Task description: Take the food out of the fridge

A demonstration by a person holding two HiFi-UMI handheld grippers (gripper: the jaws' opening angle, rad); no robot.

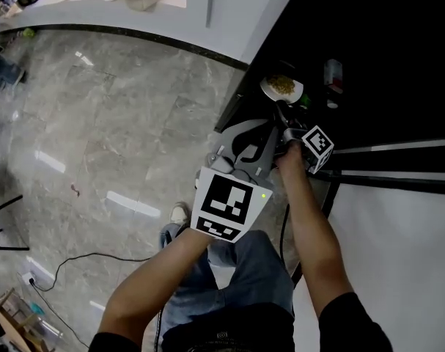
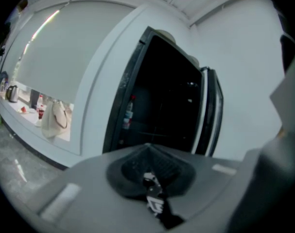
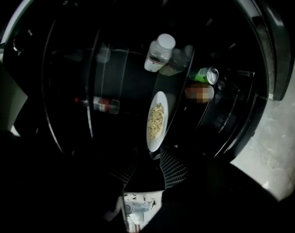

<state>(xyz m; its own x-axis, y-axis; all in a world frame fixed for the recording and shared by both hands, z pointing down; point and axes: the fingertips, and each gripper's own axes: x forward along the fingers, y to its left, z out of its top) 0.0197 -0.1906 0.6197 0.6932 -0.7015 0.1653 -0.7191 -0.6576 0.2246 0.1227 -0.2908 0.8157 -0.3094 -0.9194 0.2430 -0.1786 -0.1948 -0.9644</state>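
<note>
A white plate of pale yellow food (image 1: 283, 86) sits on a shelf inside the dark open fridge (image 1: 369, 57). My right gripper (image 1: 282, 112) reaches into the fridge just in front of it. In the right gripper view the plate (image 3: 157, 120) appears edge-on, and my right gripper (image 3: 149, 168) is open, with the plate's near rim at the tips of its ribbed pads (image 3: 174, 169). My left gripper (image 1: 244, 147) hangs outside the fridge, left of the right one. Its black pads (image 2: 137, 166) meet in a ridge, so it is shut and holds nothing.
Behind the plate stand a white bottle (image 3: 159, 52), a green can (image 3: 205, 75) and a red-labelled bottle (image 3: 101, 104). The fridge door (image 3: 273, 47) stands open at the right. A grey marble floor (image 1: 112, 145) lies on the left, with a counter bearing a cloth bag (image 2: 55, 119).
</note>
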